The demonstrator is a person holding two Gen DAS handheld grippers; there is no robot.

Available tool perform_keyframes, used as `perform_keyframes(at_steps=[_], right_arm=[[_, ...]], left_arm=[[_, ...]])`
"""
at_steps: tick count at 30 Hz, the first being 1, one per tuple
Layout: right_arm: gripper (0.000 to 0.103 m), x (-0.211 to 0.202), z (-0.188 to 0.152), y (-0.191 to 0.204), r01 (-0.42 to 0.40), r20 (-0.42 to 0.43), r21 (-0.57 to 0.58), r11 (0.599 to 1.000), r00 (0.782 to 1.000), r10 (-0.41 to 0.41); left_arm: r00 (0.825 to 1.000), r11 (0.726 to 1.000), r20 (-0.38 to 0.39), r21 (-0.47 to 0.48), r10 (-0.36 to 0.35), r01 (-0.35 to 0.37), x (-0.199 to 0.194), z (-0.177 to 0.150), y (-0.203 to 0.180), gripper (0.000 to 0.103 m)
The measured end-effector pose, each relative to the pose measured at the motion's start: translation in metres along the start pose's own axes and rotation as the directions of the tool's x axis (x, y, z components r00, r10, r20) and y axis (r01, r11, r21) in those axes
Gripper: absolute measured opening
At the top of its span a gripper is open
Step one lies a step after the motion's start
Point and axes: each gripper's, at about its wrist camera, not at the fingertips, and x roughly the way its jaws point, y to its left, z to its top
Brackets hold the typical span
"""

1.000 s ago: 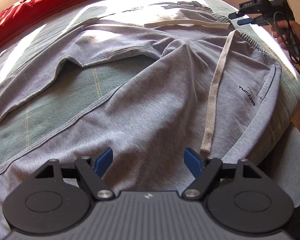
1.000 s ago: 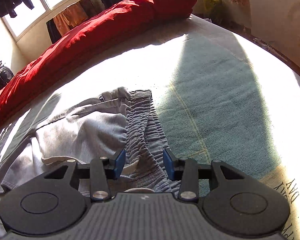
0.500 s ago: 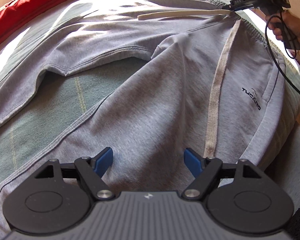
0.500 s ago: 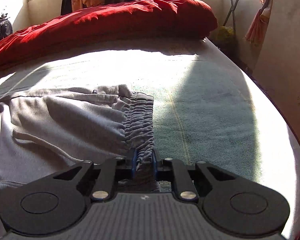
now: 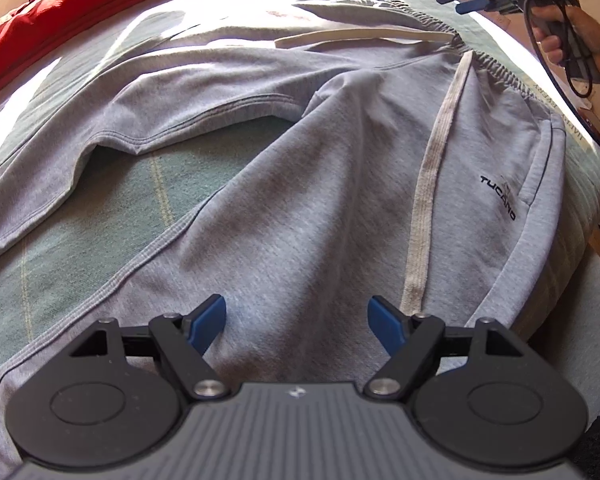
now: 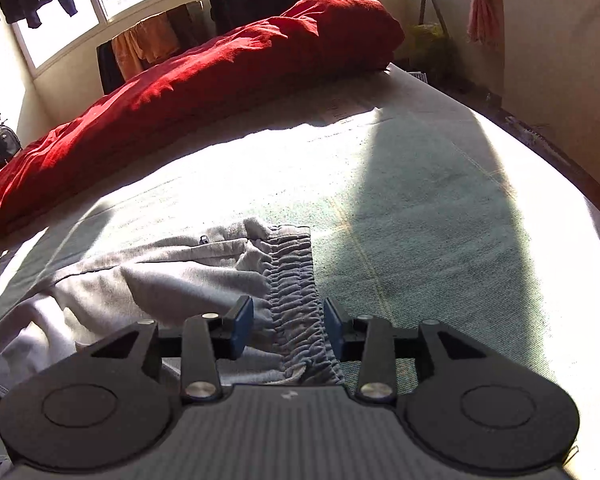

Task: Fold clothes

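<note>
Now the right gripper (image 6: 288, 324) is letting go: half a second ago its blue pads were pinched tight on the gathered elastic waistband (image 6: 296, 300) of the grey sweatpants (image 5: 308, 216), and at this moment the jaws are opening, with the waistband lying between them but no longer squeezed. That reads as a release after a tug to straighten the top edge, so the pants are being laid out and no fold is made yet. Over on the other side, the left gripper (image 5: 296, 320) hovers released and empty above the near thigh, its jaws as wide as a second ago. Further out, the drawstring (image 5: 432, 184) runs down beside the Tucano logo (image 5: 498, 197), and the two legs splay apart over the green bedcover (image 5: 112, 208). Beyond, a red duvet (image 6: 188, 84) is bunched along the far side of the bed.
</note>
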Motion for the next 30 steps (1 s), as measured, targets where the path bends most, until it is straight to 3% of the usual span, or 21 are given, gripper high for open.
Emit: perform_keyframes(at_steps=[6,11,15,18,23,30], right_arm=[[0.044,0.053,0.017,0.04,-0.08,-0.079,-0.041,0.996,0.994,0.077],[0.048,0.114,0.02,0.066,0.021,-0.195,-0.128,0.992,0.98,-0.045],[0.05,0.136,0.025,0.062,0.073,-0.176,-0.154,0.985,0.979,-0.1],[0.05,0.141,0.036,0.055,0.071,-0.182,-0.095,0.993,0.979,-0.087],[0.054,0.126,0.037,0.062,0.056,-0.2,-0.09,0.994,0.977,-0.074],[0.072,0.066,0.025,0.074,0.044,-0.18,-0.133,0.99,0.981,-0.068]], left_arm=[[1.0,1.0,-0.006,-0.004,-0.003,0.003,0.005,0.005,0.004,0.078],[1.0,1.0,-0.014,-0.013,-0.01,0.01,0.012,0.01,0.009,0.078],[1.0,1.0,-0.02,-0.012,-0.02,0.02,0.017,0.009,0.011,0.078],[1.0,1.0,-0.024,-0.012,-0.02,0.02,0.02,0.008,0.012,0.078],[1.0,1.0,-0.007,0.002,-0.013,0.013,0.014,0.006,0.012,0.078],[0.999,1.0,0.028,0.014,0.023,-0.024,-0.005,-0.004,0.012,0.078]])
